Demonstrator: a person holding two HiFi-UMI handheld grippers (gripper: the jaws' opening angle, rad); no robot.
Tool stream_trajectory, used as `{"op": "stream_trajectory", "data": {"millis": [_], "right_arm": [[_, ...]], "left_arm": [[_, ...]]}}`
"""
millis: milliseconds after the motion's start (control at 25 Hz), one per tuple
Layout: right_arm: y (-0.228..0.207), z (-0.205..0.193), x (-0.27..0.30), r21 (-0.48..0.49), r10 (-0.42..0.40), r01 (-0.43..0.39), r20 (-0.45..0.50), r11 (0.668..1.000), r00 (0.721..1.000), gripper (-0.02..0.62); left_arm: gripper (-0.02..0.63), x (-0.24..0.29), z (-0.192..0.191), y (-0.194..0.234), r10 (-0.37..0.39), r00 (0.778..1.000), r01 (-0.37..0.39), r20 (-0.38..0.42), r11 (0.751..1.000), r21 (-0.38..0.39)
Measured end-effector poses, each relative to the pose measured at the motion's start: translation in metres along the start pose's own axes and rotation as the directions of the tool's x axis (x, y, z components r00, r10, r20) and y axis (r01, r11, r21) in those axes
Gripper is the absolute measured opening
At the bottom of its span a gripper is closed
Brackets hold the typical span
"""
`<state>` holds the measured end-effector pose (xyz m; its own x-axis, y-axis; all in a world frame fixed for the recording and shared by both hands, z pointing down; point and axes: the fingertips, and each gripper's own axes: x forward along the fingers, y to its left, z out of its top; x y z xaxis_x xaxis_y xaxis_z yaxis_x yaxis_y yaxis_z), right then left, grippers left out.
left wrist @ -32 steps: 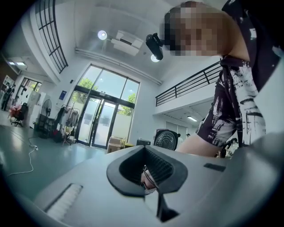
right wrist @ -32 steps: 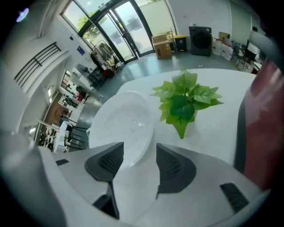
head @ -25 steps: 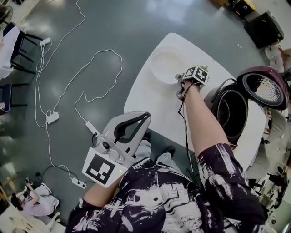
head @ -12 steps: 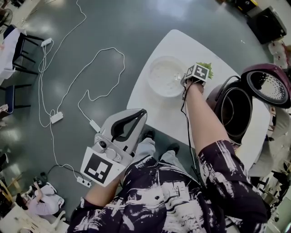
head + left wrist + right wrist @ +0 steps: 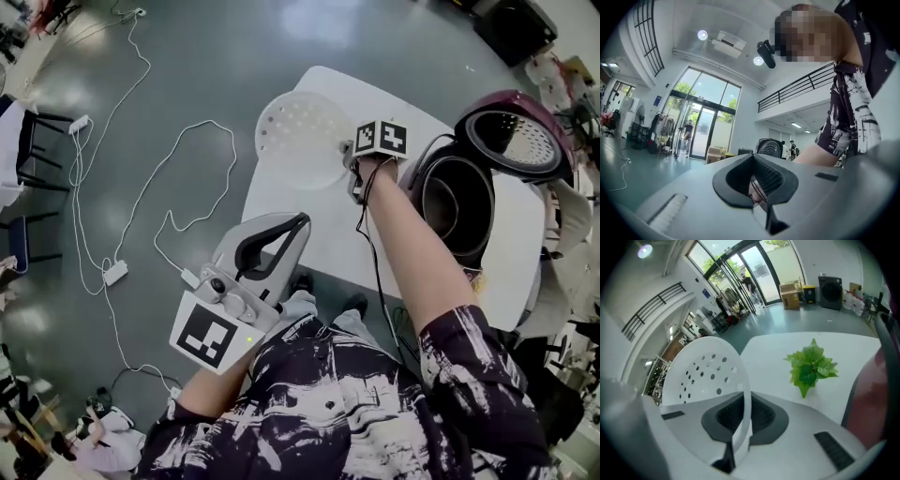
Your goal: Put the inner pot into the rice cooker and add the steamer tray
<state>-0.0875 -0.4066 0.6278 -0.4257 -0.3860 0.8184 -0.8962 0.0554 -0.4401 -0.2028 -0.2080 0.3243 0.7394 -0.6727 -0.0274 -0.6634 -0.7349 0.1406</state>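
My right gripper (image 5: 351, 163) is shut on the rim of the white perforated steamer tray (image 5: 300, 136), which hangs tilted above the far left part of the white table (image 5: 300, 234). In the right gripper view the tray (image 5: 703, 371) stands on edge between my gripper's (image 5: 740, 427) pads. To the right sits the maroon rice cooker (image 5: 424, 178) with its lid (image 5: 514, 131) up and the dark inner pot (image 5: 459, 202) inside. My left gripper (image 5: 298, 223) is shut and empty, held level by the person's body off the table's near edge; its view (image 5: 759, 197) looks across the room.
A small green plant (image 5: 811, 366) stands on the table behind the tray. White cables and a power strip (image 5: 114, 273) lie on the grey floor to the left. A black appliance (image 5: 511, 28) sits on the floor at the top right.
The right gripper shut on the steamer tray's rim and lifted it off the table, tipping it up. The left gripper rose slightly.
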Motion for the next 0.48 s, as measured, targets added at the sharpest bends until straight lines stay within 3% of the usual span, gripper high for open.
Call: {"op": "stream_trajectory", "data": {"millis": [240, 360, 480], "right_arm": [[0.027, 0.036, -0.099, -0.115, 0.112, -0.102, 0.084, 0.988, 0.99, 0.003], [0.009, 0.043, -0.155, -0.173, 0.11, -0.09, 0.106, 0.981, 0.988, 0.003], [-0.029, 0.044, -0.21, -0.213, 0.053, -0.027, 0.119, 0.977, 0.991, 0.003]], "left_arm": [[0.005, 0.04, 0.025, -0.052, -0.126, 0.991, 0.125, 0.038, 0.992, 0.025], [0.005, 0.062, 0.033, -0.086, -0.205, 0.977, 0.202, 0.066, 0.979, 0.04], [0.005, 0.078, 0.038, -0.12, -0.282, 0.956, 0.278, 0.087, 0.959, 0.051]]}}
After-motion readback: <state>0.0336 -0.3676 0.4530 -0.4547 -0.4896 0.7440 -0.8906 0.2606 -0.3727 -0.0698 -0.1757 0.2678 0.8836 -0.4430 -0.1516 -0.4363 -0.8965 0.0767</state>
